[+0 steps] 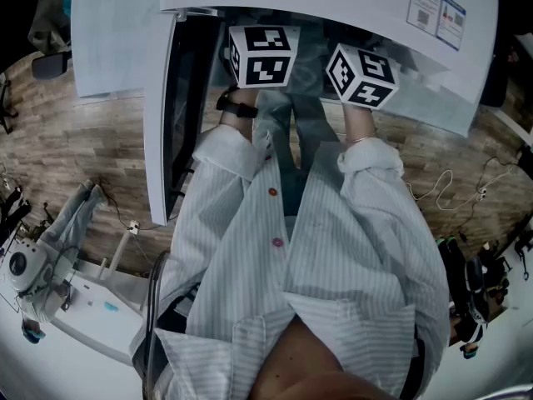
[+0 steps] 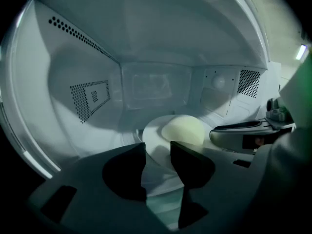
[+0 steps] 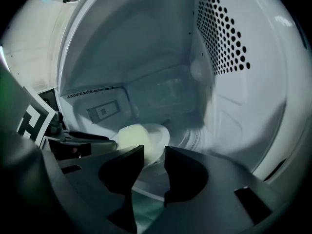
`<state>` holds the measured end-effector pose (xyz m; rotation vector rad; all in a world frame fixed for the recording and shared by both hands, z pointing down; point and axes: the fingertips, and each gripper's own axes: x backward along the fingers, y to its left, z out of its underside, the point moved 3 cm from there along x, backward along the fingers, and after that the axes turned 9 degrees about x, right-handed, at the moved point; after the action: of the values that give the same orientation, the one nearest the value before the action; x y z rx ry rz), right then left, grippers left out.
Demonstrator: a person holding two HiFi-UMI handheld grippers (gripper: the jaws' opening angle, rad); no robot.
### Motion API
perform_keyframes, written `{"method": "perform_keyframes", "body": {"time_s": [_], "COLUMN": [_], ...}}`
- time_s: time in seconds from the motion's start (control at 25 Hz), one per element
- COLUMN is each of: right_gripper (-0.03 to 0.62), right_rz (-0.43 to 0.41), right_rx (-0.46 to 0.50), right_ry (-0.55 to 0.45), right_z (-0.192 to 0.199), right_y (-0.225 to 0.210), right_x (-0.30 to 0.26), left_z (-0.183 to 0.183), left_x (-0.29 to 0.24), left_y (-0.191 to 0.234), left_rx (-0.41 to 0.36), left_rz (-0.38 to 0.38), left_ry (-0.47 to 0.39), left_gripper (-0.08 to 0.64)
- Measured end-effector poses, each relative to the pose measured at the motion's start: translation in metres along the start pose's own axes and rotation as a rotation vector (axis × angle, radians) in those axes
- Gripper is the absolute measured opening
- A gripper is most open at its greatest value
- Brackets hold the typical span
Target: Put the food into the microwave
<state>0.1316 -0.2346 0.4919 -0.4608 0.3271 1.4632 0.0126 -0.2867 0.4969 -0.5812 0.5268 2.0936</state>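
A pale round bun (image 2: pixel 183 129) lies on a white plate (image 2: pixel 155 133) on the floor of the microwave's cavity (image 2: pixel 151 38). My left gripper (image 2: pixel 157 147) is inside the cavity with its jaws apart. The plate's near rim shows through the gap, and nothing is pressed between the pads. My right gripper (image 3: pixel 154 152) is open the same way on the other side of the plate (image 3: pixel 160 133) and bun (image 3: pixel 129 135). Each gripper sees the other across the plate. In the head view only their marker cubes (image 1: pixel 262 55) (image 1: pixel 361 75) show at the microwave's mouth; the jaws are hidden inside.
The microwave door (image 1: pixel 158 123) stands swung open at the left of the person's arms. Perforated vent panels (image 2: pixel 90 99) (image 3: pixel 222 33) line the cavity's side walls. A white cable (image 1: pixel 450 182) lies on the wooden floor at the right, and white equipment (image 1: pixel 33 269) stands at the lower left.
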Motion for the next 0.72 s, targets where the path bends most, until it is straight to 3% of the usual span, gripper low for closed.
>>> {"method": "perform_keyframes", "body": {"time_s": [0.48, 0.72], "right_gripper": [0.133, 0.133], "right_rz": [0.028, -0.001], "right_rx": [0.024, 0.023], "right_ry": [-0.015, -0.029], "right_z": [-0.002, -0.006], "right_y": [0.0, 0.008], "right_x": [0.005, 0.011], "left_z": [-0.001, -0.003], "left_x": [0.004, 0.015], "left_y": [0.002, 0.007], "left_rx": [0.005, 0.009], "left_rz": [0.01, 0.002], "left_ry": [-0.017, -0.045], "left_gripper": [0.158, 0.158]}}
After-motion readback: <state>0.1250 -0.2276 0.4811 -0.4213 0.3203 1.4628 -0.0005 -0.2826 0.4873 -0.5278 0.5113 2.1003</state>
